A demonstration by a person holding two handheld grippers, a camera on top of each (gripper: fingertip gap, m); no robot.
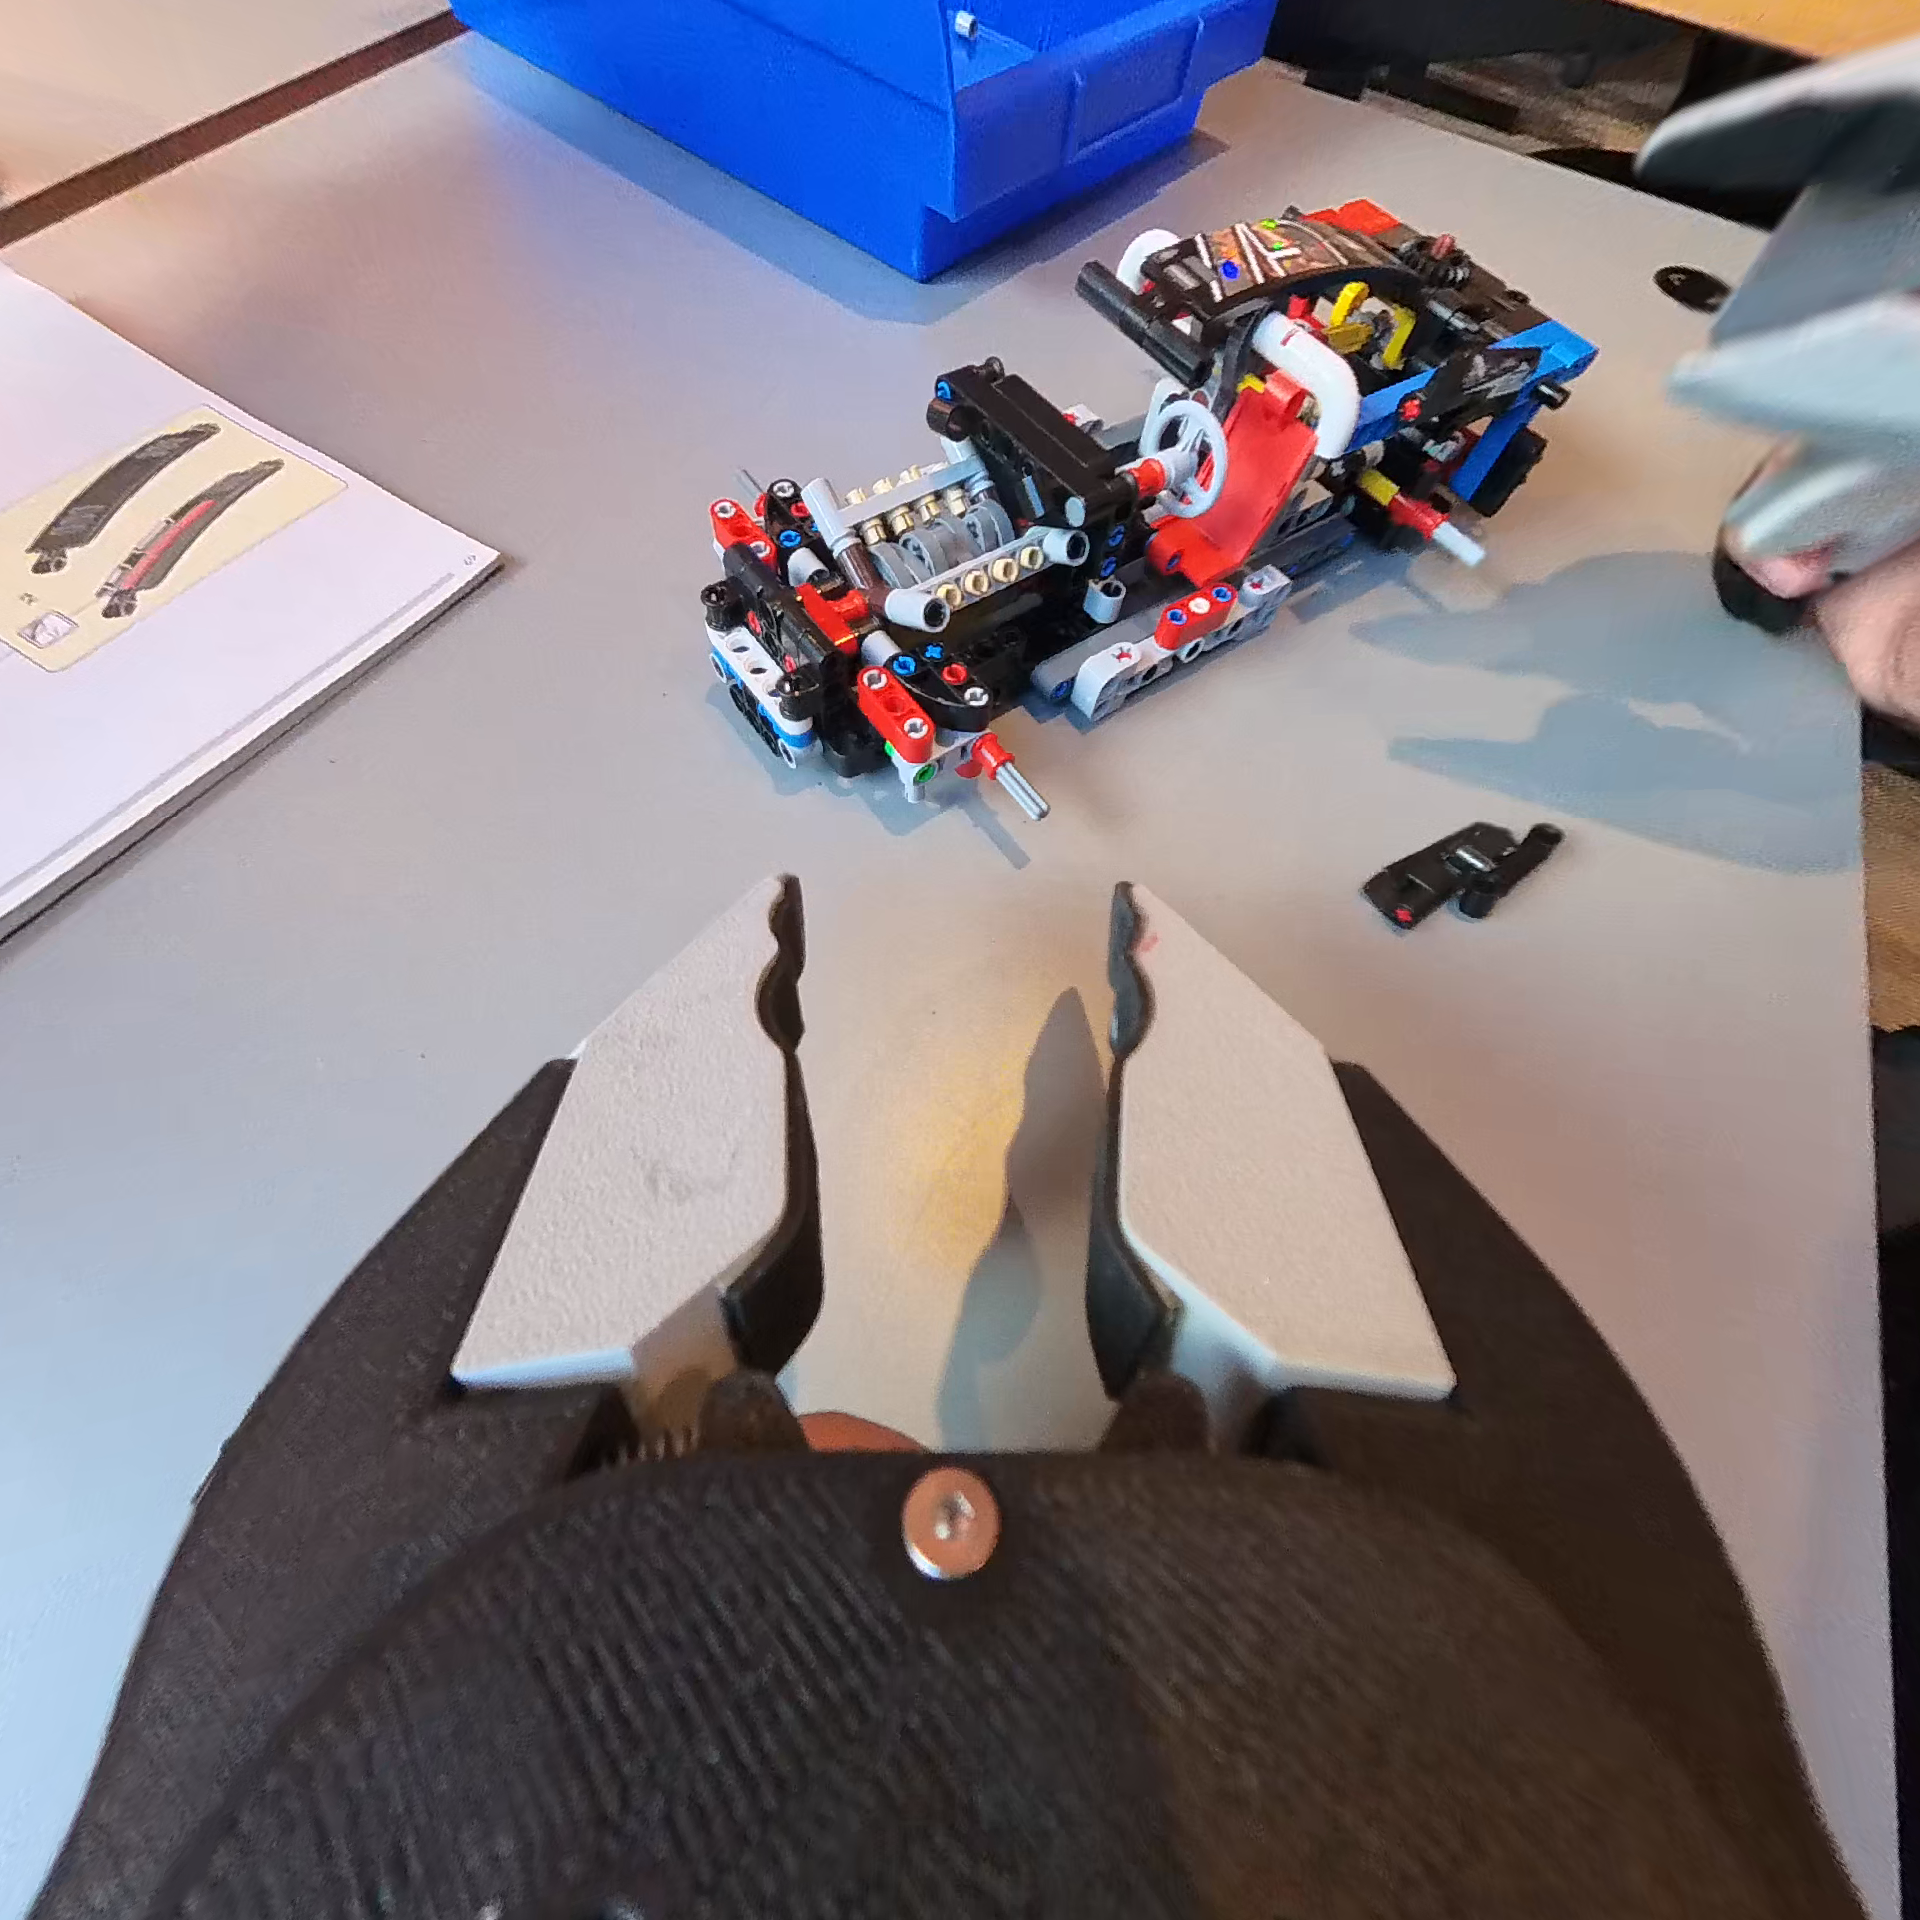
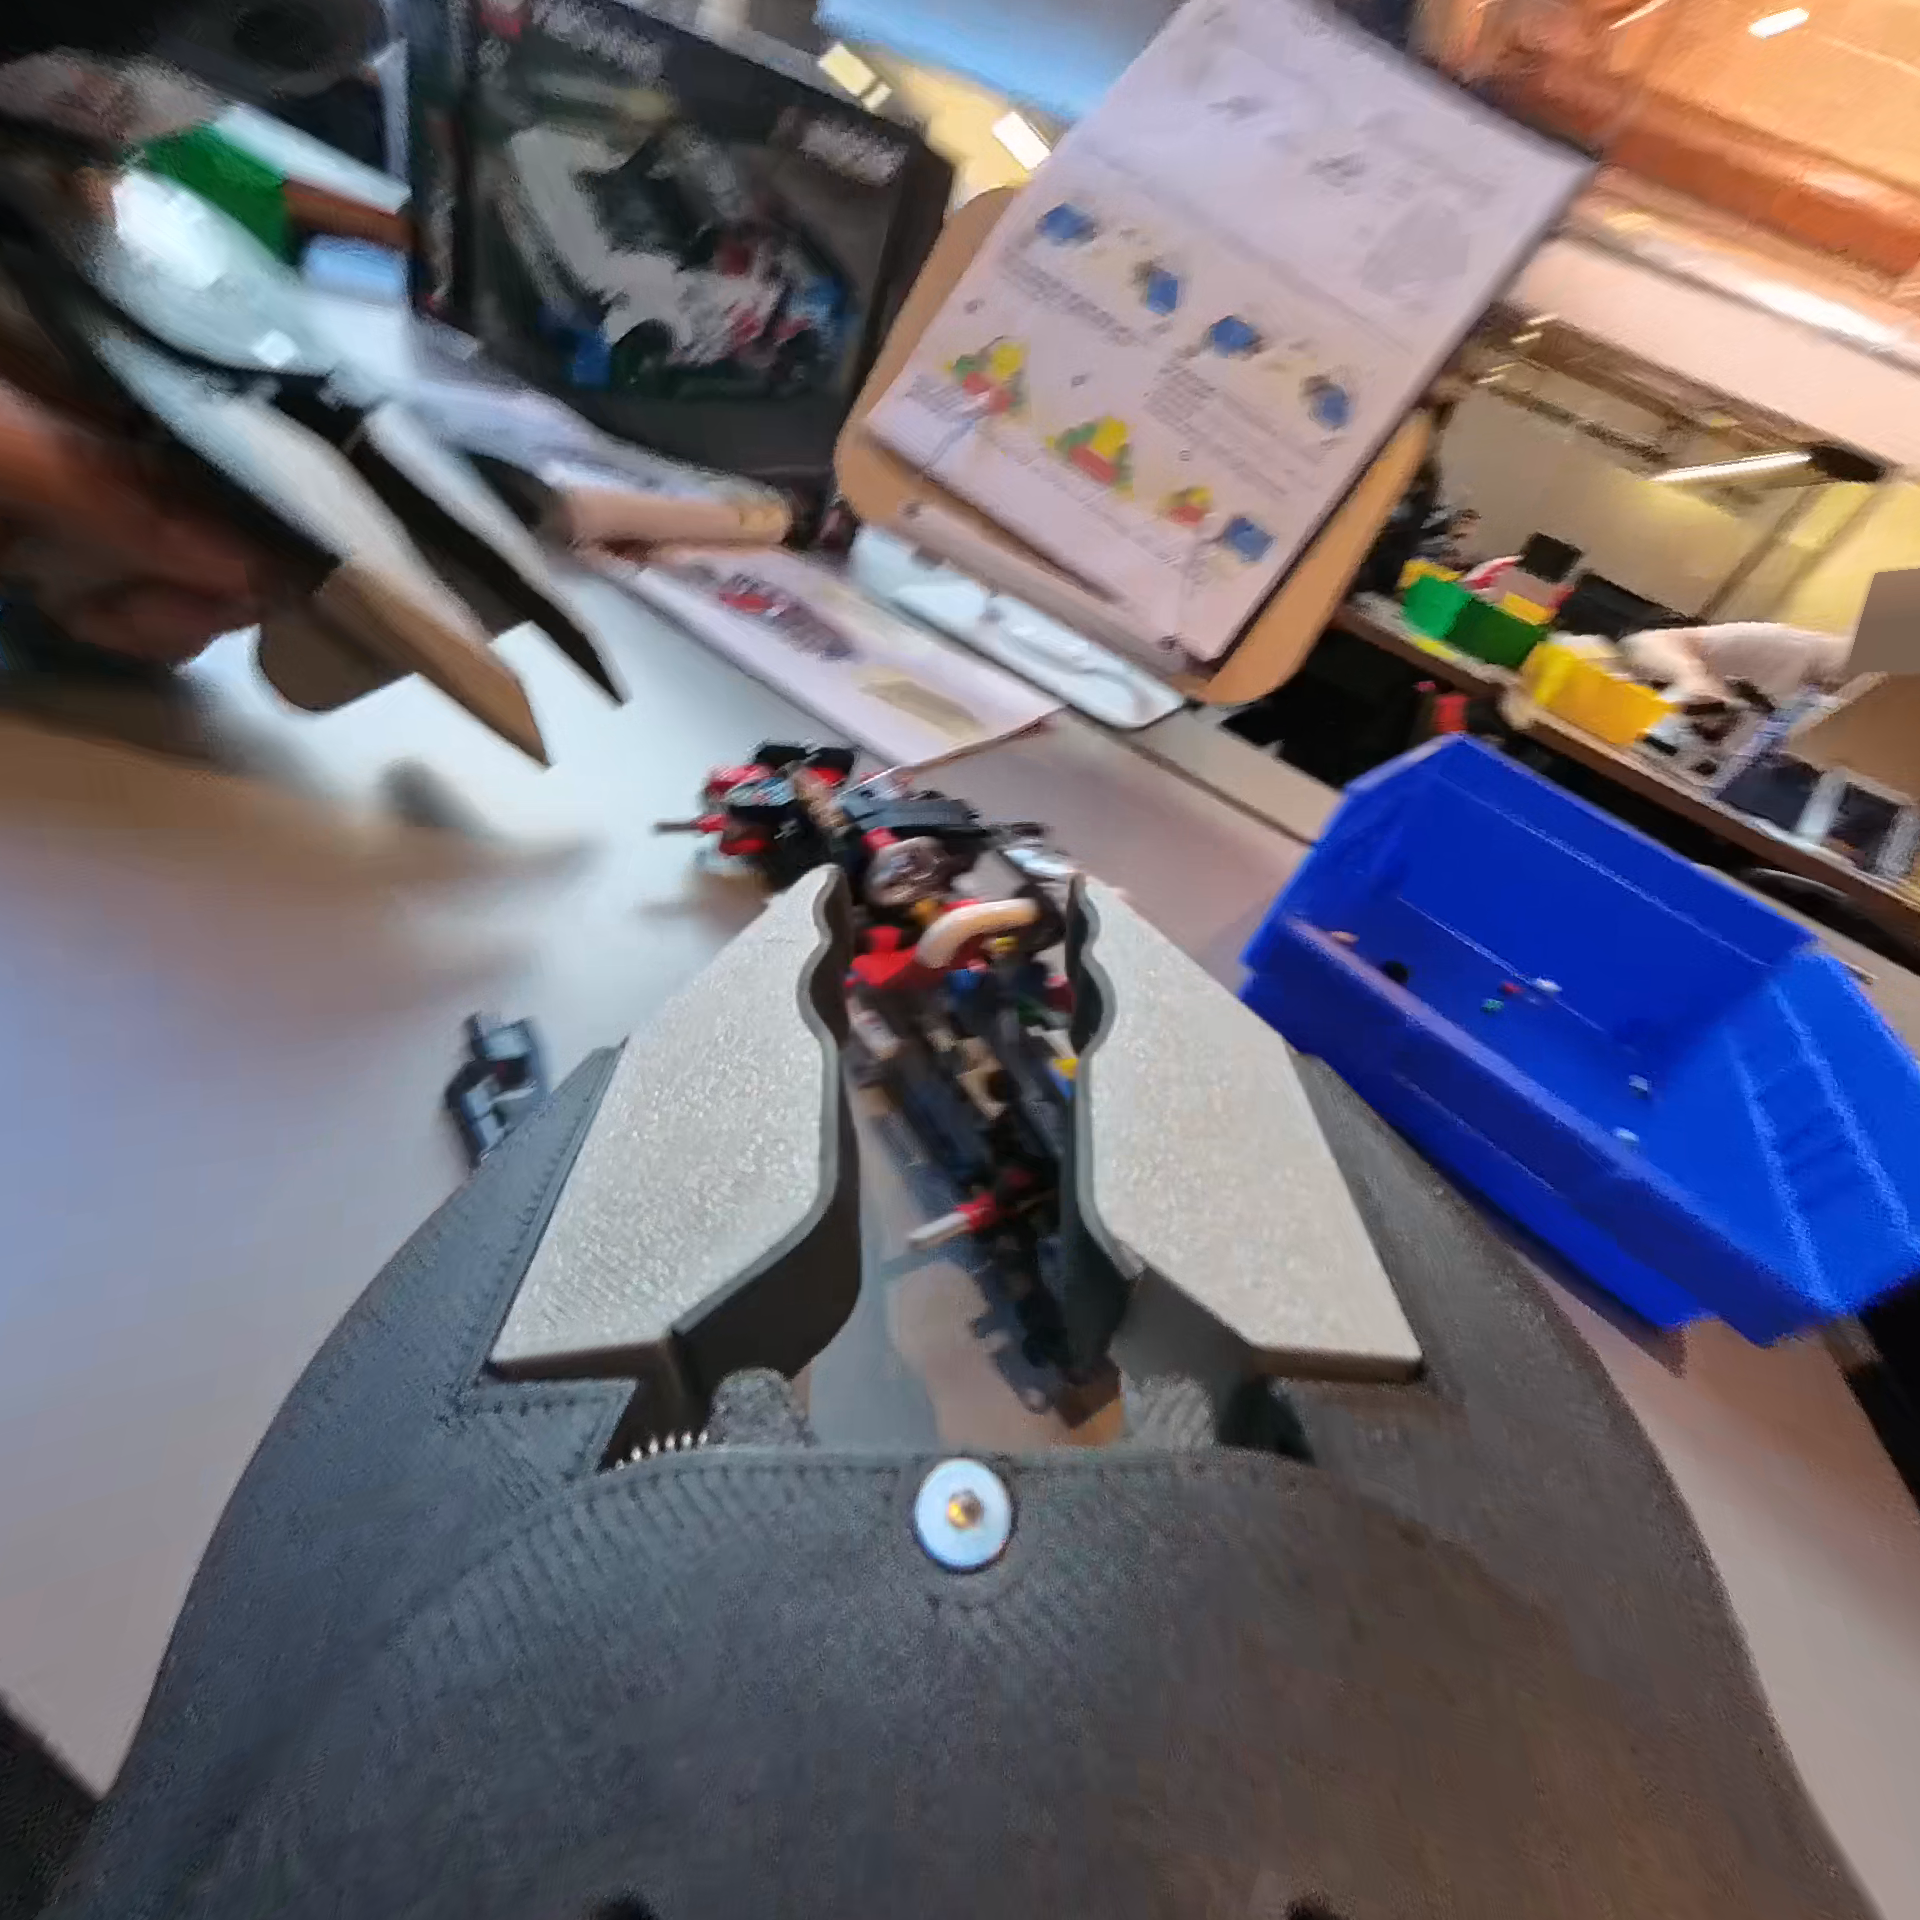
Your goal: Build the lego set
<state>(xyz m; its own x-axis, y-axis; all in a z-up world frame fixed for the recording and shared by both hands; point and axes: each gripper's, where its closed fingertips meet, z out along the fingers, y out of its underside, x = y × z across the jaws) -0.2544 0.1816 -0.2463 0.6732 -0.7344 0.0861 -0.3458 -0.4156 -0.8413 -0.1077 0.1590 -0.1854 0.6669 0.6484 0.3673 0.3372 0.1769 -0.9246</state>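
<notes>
The left claw point(image 1: 954, 899) hangs low over the grey counter point(image 1: 416, 1039), jaws spread wide and holding nothing, aimed forward at bare surface. The right claw point(image 2: 954, 902) is also spread and empty; its view is smeared with blur, and it looks down the length of the half-built Lego car point(image 1: 1132, 499) from the rear.

The car chassis sits in the middle of the counter, black, red and blue, with its engine block and white steering wheel exposed and no wheels fitted. A small black sub-assembly point(image 1: 1460, 871) lies apart from it, near the counter's edge on the right. An open instruction booklet point(image 1: 208, 582) lies to the left, and a blue parts bin point(image 1: 883, 114) stands behind the car.

My reading is that this is a pause between steps: nothing is gripped, and the loose black piece looks like the next part to go on. That would call for one claw to close on that small piece while the other pins the chassis steady, then lining up the pins before pressing.
</notes>
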